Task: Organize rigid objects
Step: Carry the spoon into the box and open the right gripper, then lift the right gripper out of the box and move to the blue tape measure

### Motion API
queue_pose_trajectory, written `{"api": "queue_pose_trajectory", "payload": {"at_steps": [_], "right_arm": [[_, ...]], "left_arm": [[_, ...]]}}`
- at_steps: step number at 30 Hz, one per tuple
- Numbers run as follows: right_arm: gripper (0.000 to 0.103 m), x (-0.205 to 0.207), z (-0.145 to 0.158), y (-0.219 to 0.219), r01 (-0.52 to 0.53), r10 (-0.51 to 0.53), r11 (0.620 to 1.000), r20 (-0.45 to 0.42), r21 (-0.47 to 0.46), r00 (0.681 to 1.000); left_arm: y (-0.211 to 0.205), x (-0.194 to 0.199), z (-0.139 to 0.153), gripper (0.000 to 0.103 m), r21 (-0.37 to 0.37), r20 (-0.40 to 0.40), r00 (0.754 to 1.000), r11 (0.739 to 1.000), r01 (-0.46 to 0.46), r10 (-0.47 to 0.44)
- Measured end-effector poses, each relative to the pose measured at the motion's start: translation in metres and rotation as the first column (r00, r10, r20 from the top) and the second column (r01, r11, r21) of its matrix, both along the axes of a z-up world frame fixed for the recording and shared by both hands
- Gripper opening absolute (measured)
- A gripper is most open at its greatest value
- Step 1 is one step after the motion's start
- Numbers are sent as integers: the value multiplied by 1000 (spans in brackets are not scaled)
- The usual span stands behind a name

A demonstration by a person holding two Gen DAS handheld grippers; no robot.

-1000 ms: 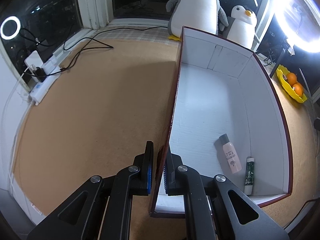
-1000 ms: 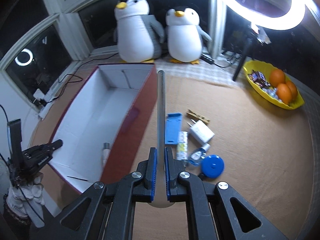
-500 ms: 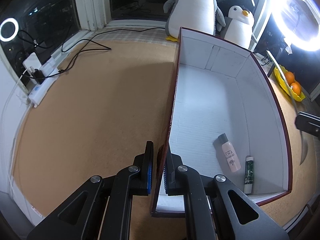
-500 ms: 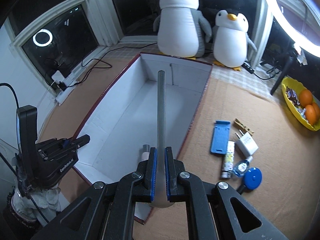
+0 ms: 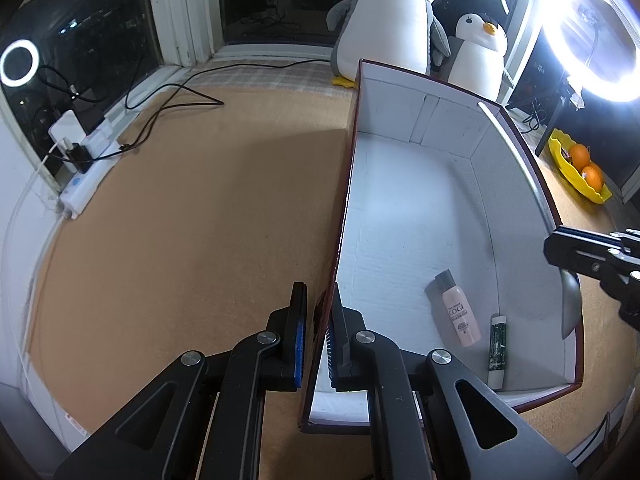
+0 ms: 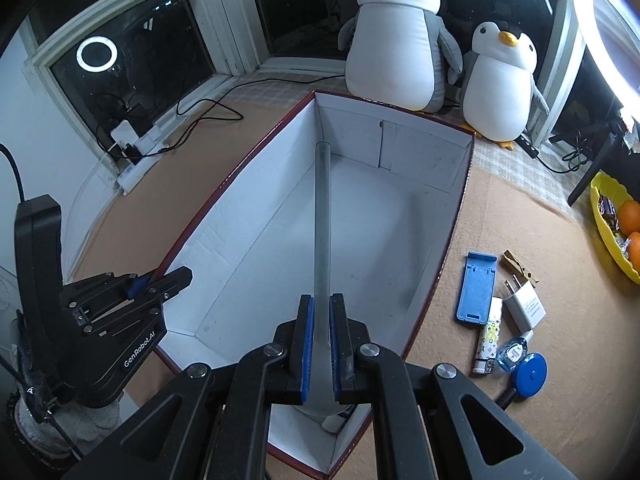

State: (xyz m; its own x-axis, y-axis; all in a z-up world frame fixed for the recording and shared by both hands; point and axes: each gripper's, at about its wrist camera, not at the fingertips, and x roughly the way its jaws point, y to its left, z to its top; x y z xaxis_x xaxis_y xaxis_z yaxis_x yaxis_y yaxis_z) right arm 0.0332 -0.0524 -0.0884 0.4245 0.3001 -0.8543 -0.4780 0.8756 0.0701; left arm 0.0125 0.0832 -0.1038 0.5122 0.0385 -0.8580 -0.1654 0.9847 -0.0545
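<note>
A dark red box with a white inside (image 5: 404, 216) (image 6: 256, 216) stands on the tan mat. My left gripper (image 5: 317, 336) is shut on its left wall near the front corner. My right gripper (image 6: 319, 350) is shut on a long metal spoon (image 6: 322, 224), holding it over the box interior; the spoon bowl (image 5: 570, 304) shows at the box's right wall. A pink bottle (image 5: 458, 310) and a dark green tube (image 5: 497, 350) lie inside. A blue phone stand (image 6: 477, 288), white charger (image 6: 525, 311), lighter (image 6: 488, 340) and blue tape measure (image 6: 530, 376) lie right of the box.
Two plush penguins (image 6: 394, 36) stand behind the box. A yellow fruit bowl with oranges (image 6: 618, 228) is at the far right. A power strip with black cables (image 5: 86, 176) runs along the left window. A ring light (image 5: 590, 32) glares at the upper right.
My right gripper has carried the spoon leftward, from beside the box to over its inside. My left gripper has stayed clamped on the box wall.
</note>
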Motion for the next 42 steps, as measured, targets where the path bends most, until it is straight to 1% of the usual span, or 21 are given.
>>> {"api": "queue_pose_trajectory", "payload": {"at_steps": [9, 15, 17, 19, 20, 26, 28, 31, 34, 37, 40, 42], "right_arm": [[7, 6, -14, 6, -1, 0, 1000, -27, -22, 1000], [7, 6, -16, 8, -9, 8, 1000, -29, -25, 1000], [13, 6, -15, 8, -10, 10, 1000, -29, -27, 1000], [26, 5, -14, 7, -7, 6, 1000, -22, -22, 1000], [27, 4, -13, 6, -2, 1, 1000, -19, -20, 1000], [29, 5, -7, -7, 20, -20, 1000, -20, 22, 1000], [32, 4, -4, -12, 18, -17, 999, -27, 41, 999], [33, 2, 2, -22, 33, -33, 998, -13, 55, 999], [33, -2, 12, -39, 60, -60, 995, 3, 84, 998], [33, -1, 19, -66, 122, -124, 986, 7, 114, 992], [33, 0, 23, -99, 210, -212, 969, 7, 134, 977], [33, 1, 21, -124, 273, -276, 954, 2, 126, 961]], "left_arm": [[2, 0, -1, 7, -12, 2, 1000, 1000, -15, 15], [2, 1, -1, 7, -8, 1, 1000, 1000, -13, 13], [1, 1, -1, 7, -4, 1, 1000, 1000, -11, 11], [1, 2, -1, 7, -1, 1, 1000, 1000, -10, 10], [1, 2, -1, 7, 0, 1, 1000, 1000, -8, 8], [0, 3, 0, 7, 6, -3, 1000, 1000, -6, 6], [-1, 3, 0, 7, 7, -6, 1000, 1000, -5, 5], [-2, 4, 1, 7, 10, -5, 1000, 1000, -2, 3], [-3, 4, 2, 7, 13, -2, 1000, 1000, 1, -1], [-4, 5, 2, 7, 20, -4, 1000, 1000, 7, -7], [-5, 7, 3, 7, 27, -7, 1000, 1000, 13, -13], [-5, 9, 3, 7, 31, -7, 1000, 999, 17, -17]]}}
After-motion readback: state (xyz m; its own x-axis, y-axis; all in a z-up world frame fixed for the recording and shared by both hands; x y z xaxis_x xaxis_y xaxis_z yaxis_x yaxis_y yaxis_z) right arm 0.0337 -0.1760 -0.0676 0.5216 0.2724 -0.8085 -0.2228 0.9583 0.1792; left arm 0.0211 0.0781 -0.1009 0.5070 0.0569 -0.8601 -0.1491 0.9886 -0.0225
